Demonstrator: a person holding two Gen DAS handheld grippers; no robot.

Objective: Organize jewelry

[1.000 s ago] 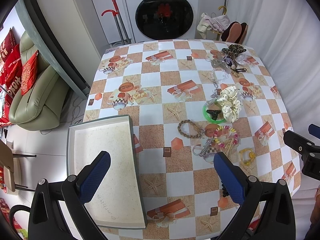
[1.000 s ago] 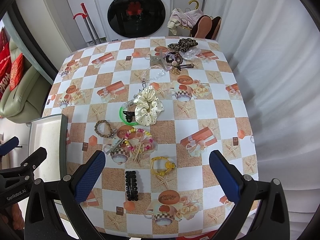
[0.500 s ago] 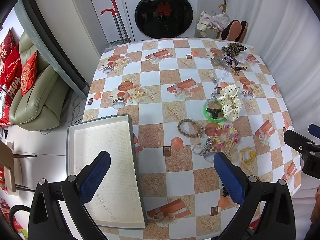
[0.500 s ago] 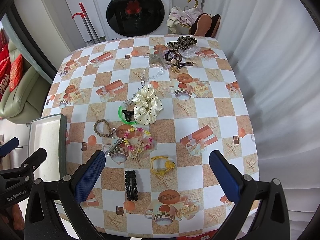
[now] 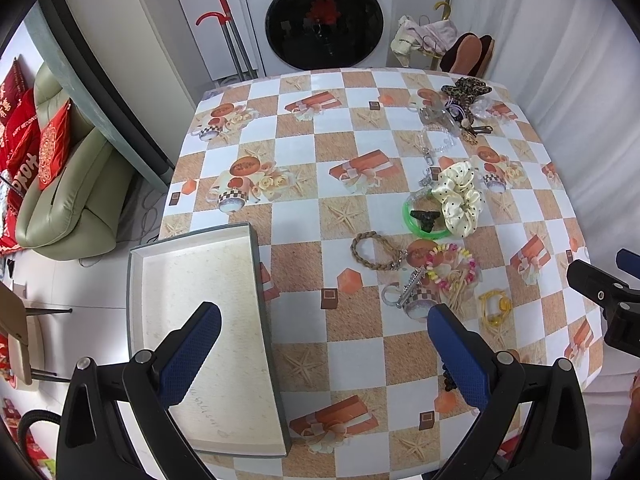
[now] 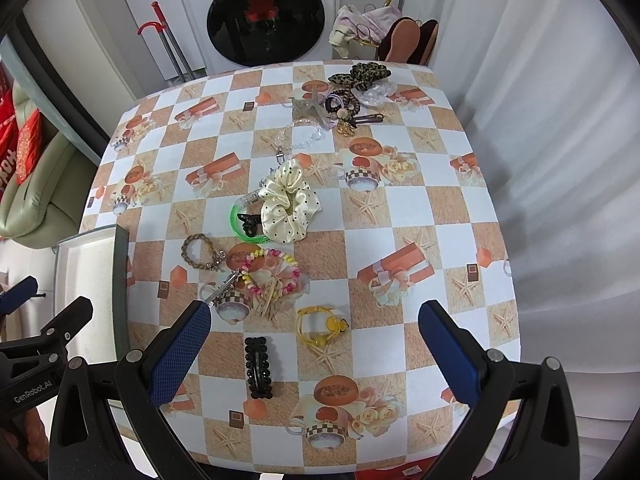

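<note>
Left gripper (image 5: 324, 336) jaws wide apart, holding nothing, above the table's near-left edge where the empty tray (image 5: 192, 280) sits. Right of the tray: braided bracelet (image 6: 199, 253), then green bangle (image 6: 245, 222) with a black claw clip inside it, touching the cream polka-dot scrunchie (image 6: 289, 206). Below those: pastel bead bracelet (image 6: 269, 271), black beaded hair clip (image 6: 259, 362), yellow hair tie (image 6: 320, 324). Right gripper (image 6: 314, 348) also wide apart, empty, over the clip and tie. Far edge: leopard bow (image 6: 359, 73) pile.

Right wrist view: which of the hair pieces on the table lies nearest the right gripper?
The black beaded hair clip, lying lengthwise between the open right gripper's fingers. The yellow hair tie sits just beyond it; the cream polka-dot scrunchie is much farther.
</note>
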